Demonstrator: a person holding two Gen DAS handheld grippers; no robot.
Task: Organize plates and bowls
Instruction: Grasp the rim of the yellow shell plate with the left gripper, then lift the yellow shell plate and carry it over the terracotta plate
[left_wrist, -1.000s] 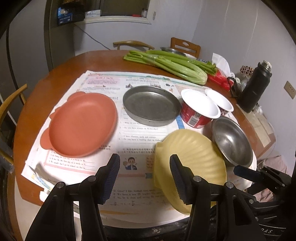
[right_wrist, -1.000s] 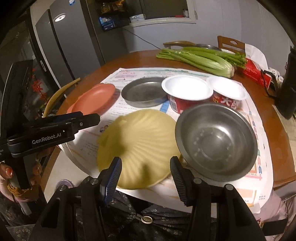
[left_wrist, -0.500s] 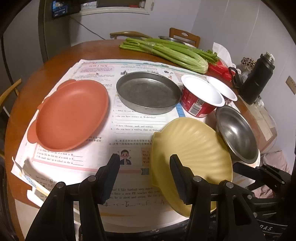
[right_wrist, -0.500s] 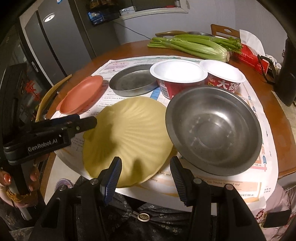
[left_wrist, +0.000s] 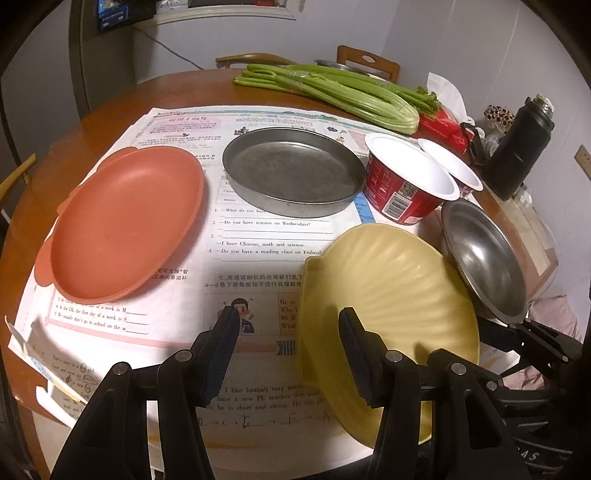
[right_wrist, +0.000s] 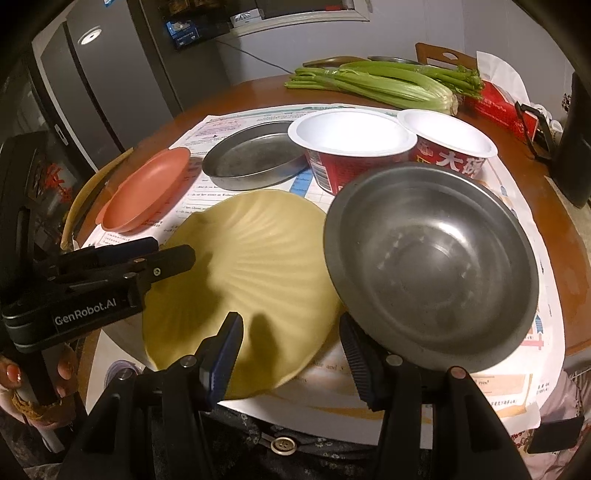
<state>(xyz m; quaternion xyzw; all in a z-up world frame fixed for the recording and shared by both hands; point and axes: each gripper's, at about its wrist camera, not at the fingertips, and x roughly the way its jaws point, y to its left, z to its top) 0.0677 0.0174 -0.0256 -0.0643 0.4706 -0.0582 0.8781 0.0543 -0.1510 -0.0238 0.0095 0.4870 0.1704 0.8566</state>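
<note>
A yellow shell-shaped plate (left_wrist: 388, 302) (right_wrist: 255, 269) lies at the table's near edge. Beside it on the right is a steel bowl (left_wrist: 487, 258) (right_wrist: 436, 266). An orange plate (left_wrist: 122, 221) (right_wrist: 147, 188), a flat steel pan (left_wrist: 291, 170) (right_wrist: 255, 155) and two red paper bowls (left_wrist: 406, 177) (right_wrist: 351, 140) stand further back. My left gripper (left_wrist: 288, 350) is open, its right finger over the yellow plate's left edge; it also shows in the right wrist view (right_wrist: 166, 254). My right gripper (right_wrist: 291, 350) is open, over the gap between the yellow plate and the steel bowl.
Printed paper sheets (left_wrist: 258, 240) cover the round wooden table (left_wrist: 55, 155). Celery (left_wrist: 332, 92), a red packet (left_wrist: 443, 129) and a black flask (left_wrist: 521, 147) lie at the back right. Chairs stand behind the table, a fridge (right_wrist: 92, 74) to the left.
Both grippers have moved forward and lower toward the table. The plates and bowls loom larger; the left gripper's right finger now overlaps the yellow plate. Nothing was taken hold of.
</note>
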